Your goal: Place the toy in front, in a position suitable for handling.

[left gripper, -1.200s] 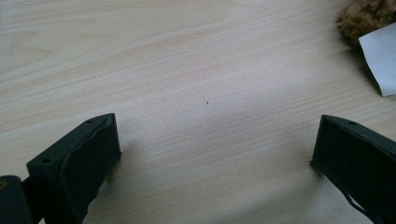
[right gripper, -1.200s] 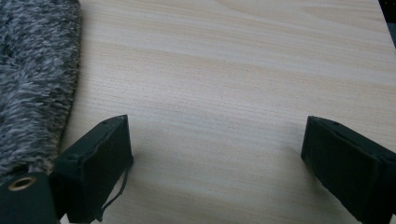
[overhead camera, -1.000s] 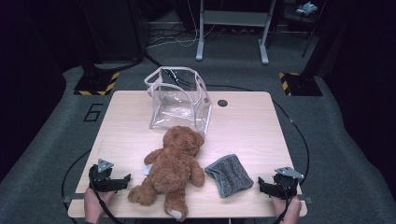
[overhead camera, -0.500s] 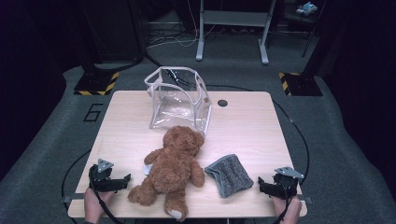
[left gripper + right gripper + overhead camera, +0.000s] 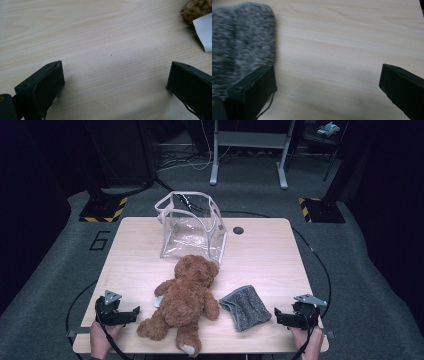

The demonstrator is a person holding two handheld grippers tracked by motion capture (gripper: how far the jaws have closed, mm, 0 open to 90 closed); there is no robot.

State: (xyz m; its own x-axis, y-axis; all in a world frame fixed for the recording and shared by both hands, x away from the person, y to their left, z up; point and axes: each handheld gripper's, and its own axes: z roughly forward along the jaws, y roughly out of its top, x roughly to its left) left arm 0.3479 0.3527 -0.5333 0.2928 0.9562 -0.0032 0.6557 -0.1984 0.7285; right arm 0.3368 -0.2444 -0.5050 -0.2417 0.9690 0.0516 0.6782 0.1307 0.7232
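Both grippers rest wide open and empty: the right gripper [image 5: 278, 314], its jaws just opened further, sits beside the grey cloth [image 5: 246, 306]; the left gripper [image 5: 134, 313] faces the teddy bear [image 5: 185, 299], whose head points toward the clear bag [image 5: 191, 226] behind it.

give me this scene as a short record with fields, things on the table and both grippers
table: light wood table, dark carpet around it
teddy bear: brown teddy bear lying near the front middle, head toward the bag, white tag at its side
bag: clear bag standing open behind the bear's head
cloth: grey knit cloth flat, to the right of the bear
left gripper: left gripper low at the front left, jaws wide apart, nothing between them
right gripper: right gripper at the front right beside the cloth, jaws just opened wider, nothing between them
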